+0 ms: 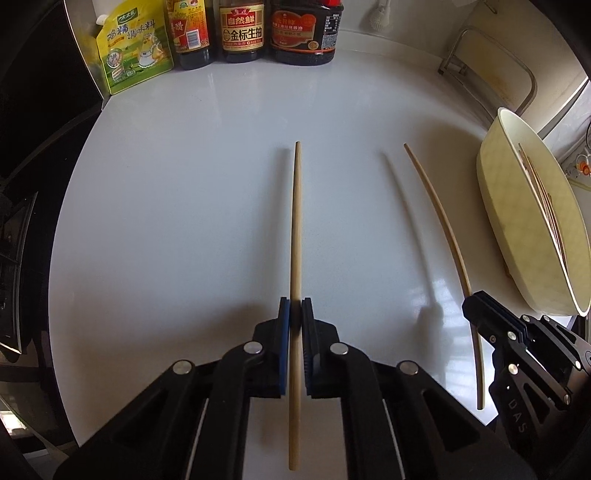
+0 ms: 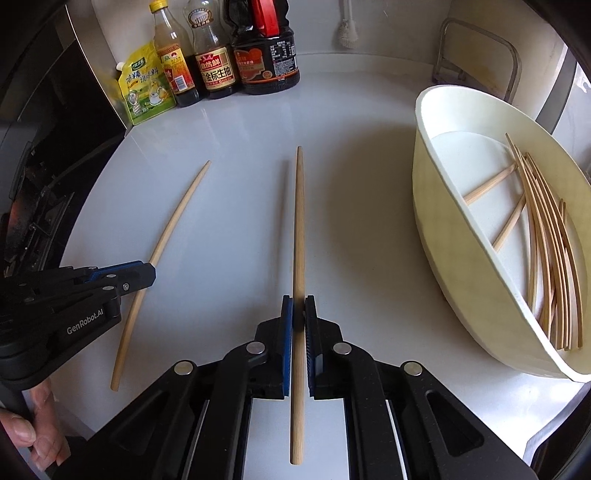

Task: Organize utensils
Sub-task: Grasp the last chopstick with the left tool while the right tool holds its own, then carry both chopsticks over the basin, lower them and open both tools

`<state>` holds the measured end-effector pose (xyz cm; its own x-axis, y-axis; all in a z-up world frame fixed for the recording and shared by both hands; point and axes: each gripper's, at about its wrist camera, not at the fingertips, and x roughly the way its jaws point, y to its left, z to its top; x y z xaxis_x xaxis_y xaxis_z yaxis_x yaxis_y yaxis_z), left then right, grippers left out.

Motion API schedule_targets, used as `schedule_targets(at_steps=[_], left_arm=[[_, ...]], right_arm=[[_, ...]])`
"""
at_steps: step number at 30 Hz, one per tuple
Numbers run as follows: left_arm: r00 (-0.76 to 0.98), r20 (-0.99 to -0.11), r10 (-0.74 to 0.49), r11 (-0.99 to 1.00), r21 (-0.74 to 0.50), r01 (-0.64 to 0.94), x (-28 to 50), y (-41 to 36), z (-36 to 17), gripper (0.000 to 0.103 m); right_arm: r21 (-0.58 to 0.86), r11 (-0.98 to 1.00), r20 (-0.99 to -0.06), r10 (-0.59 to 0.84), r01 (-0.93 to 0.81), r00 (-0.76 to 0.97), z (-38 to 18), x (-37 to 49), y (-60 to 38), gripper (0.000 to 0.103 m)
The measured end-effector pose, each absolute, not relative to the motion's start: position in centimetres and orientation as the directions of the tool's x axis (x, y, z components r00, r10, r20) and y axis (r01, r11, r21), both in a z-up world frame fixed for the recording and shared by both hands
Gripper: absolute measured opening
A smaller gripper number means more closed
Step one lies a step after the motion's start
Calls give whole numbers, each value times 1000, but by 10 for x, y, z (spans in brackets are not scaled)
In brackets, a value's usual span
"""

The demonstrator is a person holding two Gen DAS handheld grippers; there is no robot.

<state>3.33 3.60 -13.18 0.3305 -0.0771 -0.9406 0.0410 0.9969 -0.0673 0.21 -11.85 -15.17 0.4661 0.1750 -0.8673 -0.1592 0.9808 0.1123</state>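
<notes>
My left gripper (image 1: 295, 306) is shut on a wooden chopstick (image 1: 296, 221) that points straight ahead over the white counter (image 1: 184, 221). My right gripper (image 2: 298, 304) is shut on a second chopstick (image 2: 298, 221), also pointing forward. Each gripper shows in the other's view: the right gripper (image 1: 480, 306) with its chopstick (image 1: 439, 218) at the right, the left gripper (image 2: 144, 275) with its chopstick (image 2: 177, 214) at the left. A cream oval basin (image 2: 436, 206) to the right holds several more chopsticks (image 2: 546, 229).
Dark sauce bottles (image 1: 243, 33) and a green seasoning pouch (image 1: 133, 51) line the back of the counter. A metal rack (image 2: 476, 59) stands at the back right. A dark stove (image 2: 37, 166) borders the counter on the left. A hand (image 2: 33, 424) grips the left tool.
</notes>
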Motion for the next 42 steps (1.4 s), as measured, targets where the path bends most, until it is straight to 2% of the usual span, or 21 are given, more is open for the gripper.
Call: schedule_targets(at_steps=[11, 20, 30, 41, 42], left_arm=[[425, -899, -107, 994, -94, 51, 36, 19, -63, 7], [506, -842, -189, 981, -136, 140, 67, -83, -26, 7], [437, -869, -231, 966, -149, 213, 83, -188, -45, 7], [401, -893, -203, 973, -137, 187, 97, -219, -59, 7], [405, -892, -201, 973, -135, 185, 97, -220, -58, 11]], right_arm=[[163, 967, -805, 244, -194, 541, -86, -4, -144, 6], [143, 985, -785, 174, -99, 595, -56, 9, -235, 6], [135, 991, -807, 112, -4, 580, -67, 29, -330, 6], [174, 985, -819, 136, 16, 558, -82, 42, -357, 6], [178, 984, -821, 140, 16, 554, -83, 43, -357, 7]])
